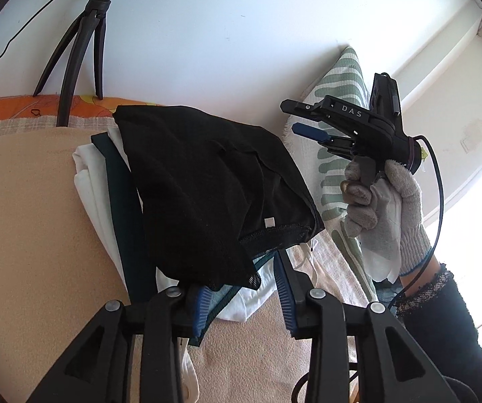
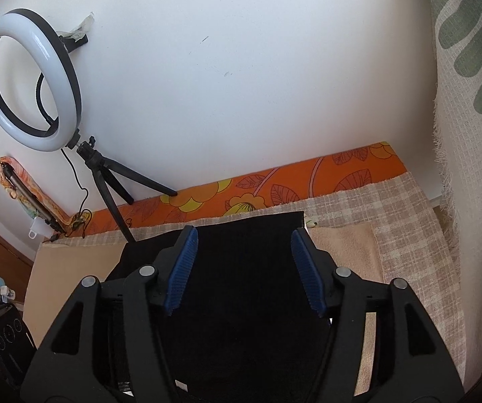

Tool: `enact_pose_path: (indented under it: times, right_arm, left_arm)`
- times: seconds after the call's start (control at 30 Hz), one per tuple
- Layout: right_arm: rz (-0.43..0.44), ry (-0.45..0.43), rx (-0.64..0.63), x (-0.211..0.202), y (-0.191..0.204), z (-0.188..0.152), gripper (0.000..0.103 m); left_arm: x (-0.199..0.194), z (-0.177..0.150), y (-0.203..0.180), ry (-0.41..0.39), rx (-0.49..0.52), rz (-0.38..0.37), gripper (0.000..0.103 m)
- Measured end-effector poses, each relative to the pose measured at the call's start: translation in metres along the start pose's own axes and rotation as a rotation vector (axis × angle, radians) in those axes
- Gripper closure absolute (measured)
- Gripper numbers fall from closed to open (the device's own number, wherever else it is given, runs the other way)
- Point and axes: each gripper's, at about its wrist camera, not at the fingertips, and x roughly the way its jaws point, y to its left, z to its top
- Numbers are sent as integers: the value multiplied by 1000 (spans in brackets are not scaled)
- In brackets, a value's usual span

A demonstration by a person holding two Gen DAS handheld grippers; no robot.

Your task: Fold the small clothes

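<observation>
Our left gripper [image 1: 241, 299], fingers apart, meets the black garment [image 1: 214, 188] draped over the clothes pile [image 1: 106, 194] on the bed [image 1: 22, 218]. At three o'clock our right gripper [image 1: 303, 119] hovers with fingers spread, gripping nothing.

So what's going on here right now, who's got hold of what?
A person is folding small clothes on a beige mat with a handheld gripper in each hand. The left gripper is open, its left finger tucked under a black garment lying on top of white and dark teal clothes. The right gripper, held in a gloved hand, is raised off to the side, open and holding nothing. In its own view it hovers above the black fabric.
</observation>
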Motion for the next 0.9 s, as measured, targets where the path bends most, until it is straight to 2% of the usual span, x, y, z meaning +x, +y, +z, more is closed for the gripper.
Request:
enact_pose_path:
  times: [0.23,0.37,0.43,0.53,0.73,0.9]
  right_arm:
    - [11,-12,41,-26,-13,-13,42]
    - [15,-9,47,-34,-14,-24,42]
    - [6,-6,43,-36,-13,-29,42]
    - [6,-4,42,-39,-10,-36,42]
    - [17,-13,33,-49,1,-43,42]
    - [5,-28,31,-64,14,-49,42]
  left_arm:
    - [-22,2,8,-64,9,57,67]
    - [-38,2,13,-85,-4,34,67]
    - [-40,-5,8,-56,22,1,67]
    - [-41,-15,-3,-37,81,21,67]
    - [-43,-6,5,-79,24,41,67]
    - [-51,-7,-2,-79,66,76,65]
